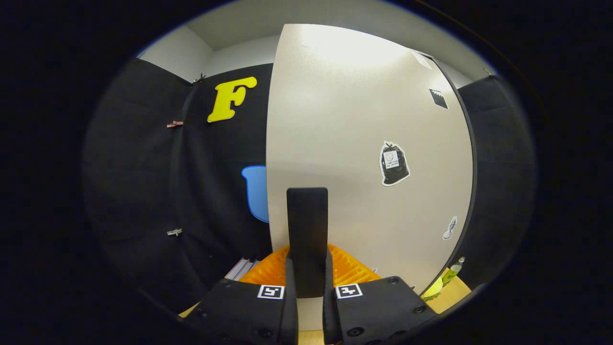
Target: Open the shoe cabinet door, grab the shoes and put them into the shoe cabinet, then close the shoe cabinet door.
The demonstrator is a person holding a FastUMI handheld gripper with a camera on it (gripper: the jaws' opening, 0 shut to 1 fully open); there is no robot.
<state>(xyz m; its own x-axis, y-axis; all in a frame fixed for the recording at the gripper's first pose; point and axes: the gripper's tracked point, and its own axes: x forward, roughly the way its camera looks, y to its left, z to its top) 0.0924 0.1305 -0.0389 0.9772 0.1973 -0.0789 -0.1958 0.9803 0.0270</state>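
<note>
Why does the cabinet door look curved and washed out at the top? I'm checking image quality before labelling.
In the gripper view, fisheye distortion bows the cabinet door; overhead light glares across its upper part, while the sticker lower down stays sharp. The tongs are shut on the door's dark handle, which is evenly lit and unblurred.

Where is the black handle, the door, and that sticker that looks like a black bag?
Door handle [307, 230]: gripper view, middle of the bar, gripped between the fingers.
Cabinet door [345, 120]: gripper view, its bare pale face.
Bag sticker [394, 164]: gripper view, its black middle, on the door.
</note>
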